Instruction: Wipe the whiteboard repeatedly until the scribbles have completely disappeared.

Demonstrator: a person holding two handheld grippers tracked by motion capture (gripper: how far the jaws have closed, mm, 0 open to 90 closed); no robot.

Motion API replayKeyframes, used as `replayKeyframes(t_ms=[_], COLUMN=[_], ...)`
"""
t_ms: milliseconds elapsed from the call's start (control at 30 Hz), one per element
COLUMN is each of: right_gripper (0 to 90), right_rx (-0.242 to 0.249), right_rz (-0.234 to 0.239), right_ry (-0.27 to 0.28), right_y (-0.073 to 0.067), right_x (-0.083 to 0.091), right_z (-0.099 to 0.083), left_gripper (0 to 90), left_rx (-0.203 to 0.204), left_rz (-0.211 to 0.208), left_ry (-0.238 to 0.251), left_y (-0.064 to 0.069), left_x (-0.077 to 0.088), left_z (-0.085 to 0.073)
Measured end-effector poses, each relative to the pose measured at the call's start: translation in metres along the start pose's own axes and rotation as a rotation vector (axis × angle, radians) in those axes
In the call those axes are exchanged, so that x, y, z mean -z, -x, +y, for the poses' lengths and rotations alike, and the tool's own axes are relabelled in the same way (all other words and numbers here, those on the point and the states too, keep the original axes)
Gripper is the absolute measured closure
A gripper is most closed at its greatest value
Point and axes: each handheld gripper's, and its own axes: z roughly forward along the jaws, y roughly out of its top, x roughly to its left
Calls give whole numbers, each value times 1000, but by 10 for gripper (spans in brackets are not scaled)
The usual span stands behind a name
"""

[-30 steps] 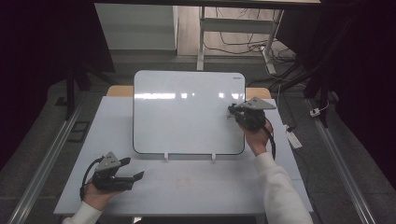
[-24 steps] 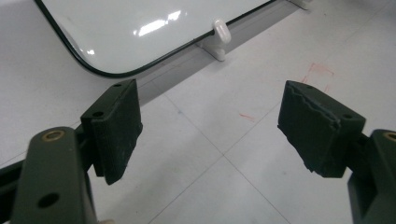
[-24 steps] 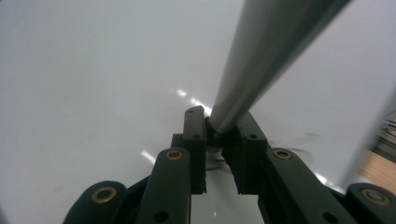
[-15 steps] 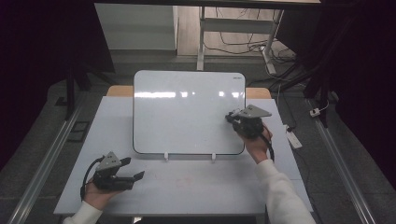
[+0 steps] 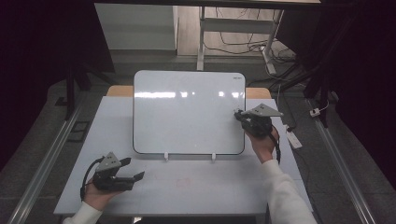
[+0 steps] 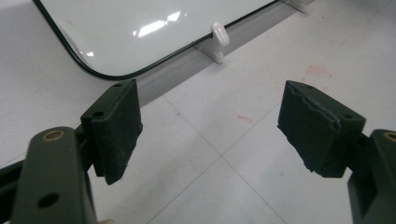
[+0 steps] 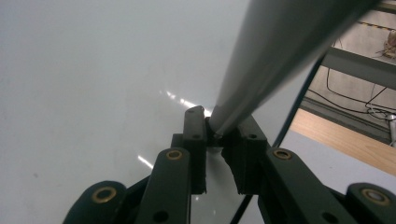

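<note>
1. Holding the left gripper [image 5: 133,169] low over the near left part of the tabletop [image 5: 201,191], with the jaws spread wide and nothing between them.
2. Noting faint red smudges [image 6: 317,73] on the bare tabletop ahead of those jaws.
3. Seeing two small white clip feet [image 6: 219,33] propping up the lower edge of the whiteboard [image 5: 187,112], just beyond the left gripper and well apart from it.
4. Holding the right gripper [image 7: 217,135] at the right edge of the whiteboard, about mid-height, with the jaws nearly closed and pinching the end of a smooth grey rod [image 7: 266,60].
   - Judging the rod to be a marker or a similar pen; too blurred and too close to the camera to tell for certain.
   - Judging it light, rigid and slippery, so liable to swivel when gripped only at its end; gripping further along the barrel with the pads flat against it being the safer hold.
5. Locating the whiteboard at the centre and far half of the tabletop, tilted back on its feet, with its glossy face blank and reflecting the ceiling lights.
   - Judging the panel thin, stiff and fairly light, with a slick face giving no purchase; taking it by the dark rim at a side edge being the likely hold.
   - Expecting it to tip or slide on its feet under hard pressure.
</note>
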Motion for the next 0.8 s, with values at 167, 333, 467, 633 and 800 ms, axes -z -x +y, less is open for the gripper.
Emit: replayKeyframes(t_ms=[167, 333, 467, 633, 800], right_gripper=[773, 773, 773, 773, 774], right_rx=[47, 33, 44, -17, 35], right_rz=[2, 11, -8, -34, 34], right_ry=[-27, -21, -13, 22, -3], right_y=[1, 2, 6, 19, 9], right_x=[3, 2, -1, -6, -9], right_z=[-2, 0, 6, 18, 14], left_gripper=[219, 219, 219, 219, 220], left_rx=[0, 0, 2, 2, 8], left_rz=[-1, 0, -2, -2, -4], left_ry=[-8, -2, -9, -1, -4], left_y=[0, 0, -1, 0, -2], left_x=[-2, -1, -3, -1, -1], left_z=[0, 1, 1, 1, 0])
